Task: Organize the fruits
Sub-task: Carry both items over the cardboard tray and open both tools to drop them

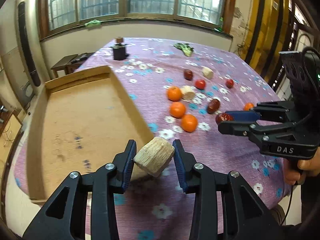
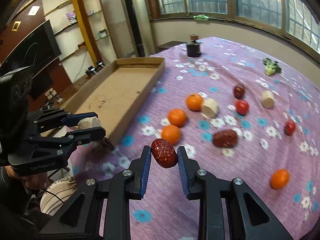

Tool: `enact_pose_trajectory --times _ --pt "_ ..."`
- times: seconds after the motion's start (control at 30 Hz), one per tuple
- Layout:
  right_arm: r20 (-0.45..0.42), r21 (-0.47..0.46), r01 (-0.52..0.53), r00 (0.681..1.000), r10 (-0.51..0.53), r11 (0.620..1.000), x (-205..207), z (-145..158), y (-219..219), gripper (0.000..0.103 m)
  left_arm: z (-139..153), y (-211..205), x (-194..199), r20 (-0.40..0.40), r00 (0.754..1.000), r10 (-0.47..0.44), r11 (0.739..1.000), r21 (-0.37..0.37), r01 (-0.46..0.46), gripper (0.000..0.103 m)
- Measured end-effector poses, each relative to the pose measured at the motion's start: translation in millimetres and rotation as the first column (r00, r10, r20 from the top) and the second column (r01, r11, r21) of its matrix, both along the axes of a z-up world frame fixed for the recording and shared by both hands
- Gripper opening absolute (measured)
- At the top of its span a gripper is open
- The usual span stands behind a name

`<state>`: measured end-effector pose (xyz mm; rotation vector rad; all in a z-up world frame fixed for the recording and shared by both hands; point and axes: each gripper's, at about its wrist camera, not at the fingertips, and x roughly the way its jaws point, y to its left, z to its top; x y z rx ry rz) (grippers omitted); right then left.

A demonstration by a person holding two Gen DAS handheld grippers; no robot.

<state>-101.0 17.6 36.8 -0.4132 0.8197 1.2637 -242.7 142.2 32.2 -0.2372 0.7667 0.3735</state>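
Left tongs [image 1: 154, 157]: clamped on a pale stub of cane [image 1: 154, 156], lifted off the table [image 1: 220, 156] just beside the near right corner of the cardboard tray [image 1: 84, 108].

Right tongs [image 2: 163, 156]: clamped on a wrinkled red date [image 2: 164, 153], held above the cloth to the right of the tray's near corner.

Loose on the table, all right of the tray:
- three oranges [image 1: 177, 109] in a cluster close to the tray wall; a fourth orange [image 2: 280, 179] well apart, farther right
- two more cane stubs [image 1: 188, 93], one touching the farthest orange of the cluster
- a second red date [image 2: 225, 138] near the cluster
- small red fruits [image 1: 200, 84] scattered beyond

Beyond the tray's far end: a dark pot [image 1: 119, 53]; leafy greens [image 1: 185, 49].
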Motion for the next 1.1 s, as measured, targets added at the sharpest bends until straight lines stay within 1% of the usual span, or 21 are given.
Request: enact_pose_trajectory --times 0.3,0.5,0.63,0.73,0.97,1.1 --pt "-0.033 0.037 -0.103 0.994 0.104 0.994 -27.6 6.8 46.5 0.027 2.4 43.2 -24.8 0.011 0.993 0.12 0.993 0.013 -0.12 0.035" --pt "-0.069 0.046 -0.179 0.981 0.182 0.983 -44.3 3.7 80.6 0.027 -1.3 62.5 -34.4 0.004 0.985 0.171 0.985 0.01 -0.171 0.035" --pt "-0.079 0.028 -0.222 0.972 0.223 0.975 -56.0 -5.3 101.9 0.027 -7.5 71.4 -38.4 -0.01 0.982 0.189 0.982 0.005 -0.189 0.035" --pt "-0.084 -0.005 -0.247 0.966 0.246 0.969 -62.2 -16.8 119.3 0.027 -16.4 79.8 -37.9 -0.038 0.979 0.198 0.98 -0.008 -0.199 0.035" --pt "-0.093 -0.077 -0.276 0.959 0.268 0.958 -66.2 -36.3 141.3 0.027 -36.4 91.6 -33.1 -0.107 0.975 0.195 0.979 -0.03 -0.199 0.035" --pt "-0.086 -0.122 -0.299 0.953 0.29 0.946 -71.1 -45.8 149.4 0.028 -44.8 91.1 -28.2 -0.145 0.972 0.186 0.981 -0.03 -0.192 0.035"
